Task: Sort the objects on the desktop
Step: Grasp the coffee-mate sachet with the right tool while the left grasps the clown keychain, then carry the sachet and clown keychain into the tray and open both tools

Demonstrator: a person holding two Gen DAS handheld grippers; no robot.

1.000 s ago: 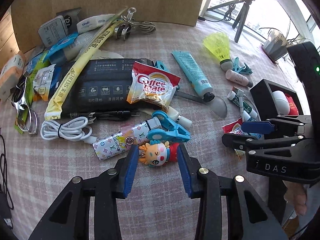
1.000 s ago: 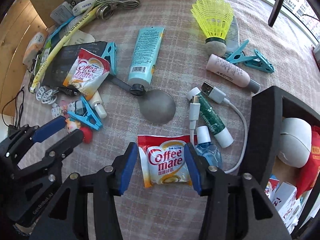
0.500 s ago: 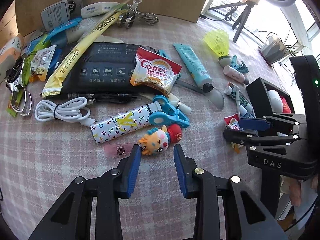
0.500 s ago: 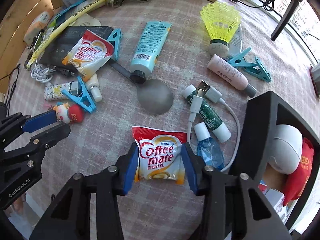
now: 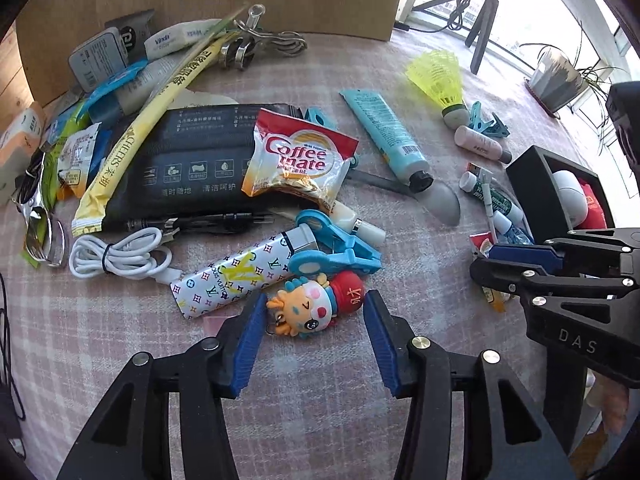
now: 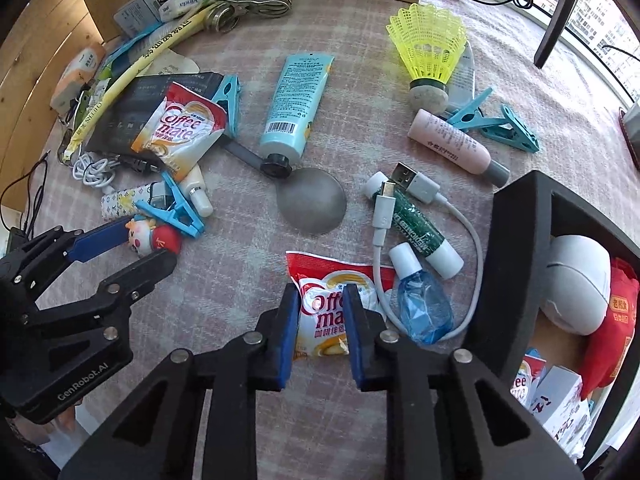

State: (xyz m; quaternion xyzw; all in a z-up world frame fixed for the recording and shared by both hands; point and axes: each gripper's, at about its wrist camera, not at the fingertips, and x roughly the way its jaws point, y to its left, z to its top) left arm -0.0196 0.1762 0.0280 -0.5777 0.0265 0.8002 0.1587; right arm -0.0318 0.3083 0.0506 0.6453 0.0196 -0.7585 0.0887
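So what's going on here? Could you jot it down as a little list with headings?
surface: checked cloth strewn with small items
left gripper: jaws just opened wider, straddling the cartoon figurine, pads not pressing it
right gripper: jaws just closed, pinching the Coffee mate sachet
second sachet: another Coffee mate sachet lies on a dark wipes pack
bin: black box at right, already holding things

Tripod [image 5: 484, 16] and potted plant [image 5: 560, 80] beyond table
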